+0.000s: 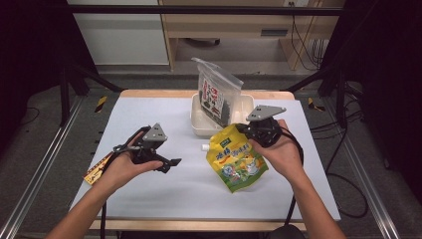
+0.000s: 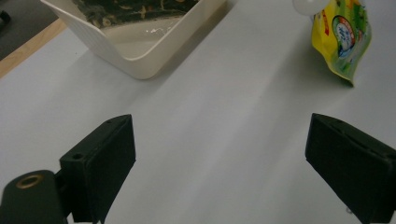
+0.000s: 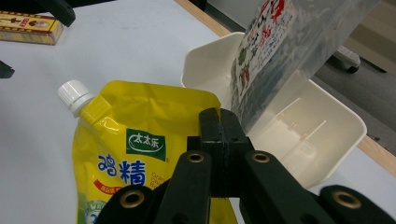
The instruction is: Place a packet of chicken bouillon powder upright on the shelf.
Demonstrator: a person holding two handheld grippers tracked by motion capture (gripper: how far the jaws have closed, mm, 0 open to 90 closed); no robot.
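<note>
A white worktop point(image 1: 164, 189) sits among dark frames. The right tongs point(image 3: 219, 122) are clamped on the yellow pouch's point(image 1: 235, 158) top edge, near the worktop's middle. The left tongs point(image 2: 219, 154) stand apart, empty, toward the left edge. A tray point(image 1: 199, 125) near the far edge holds a seaweed bag point(image 1: 216, 94).

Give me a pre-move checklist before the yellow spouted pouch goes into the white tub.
1. Right gripper shut on the yellow spouted foil pouch at its top edge: ok.
2. Pouch's white screw cap on: ok.
3. Pouch lifted off the white table cover: cannot tell.
4. Free floor space in the white rectangular plastic tub beside the clear bag of dark seaweed: ok.
5. Left gripper open, away from pouch and tub: ok.
</note>
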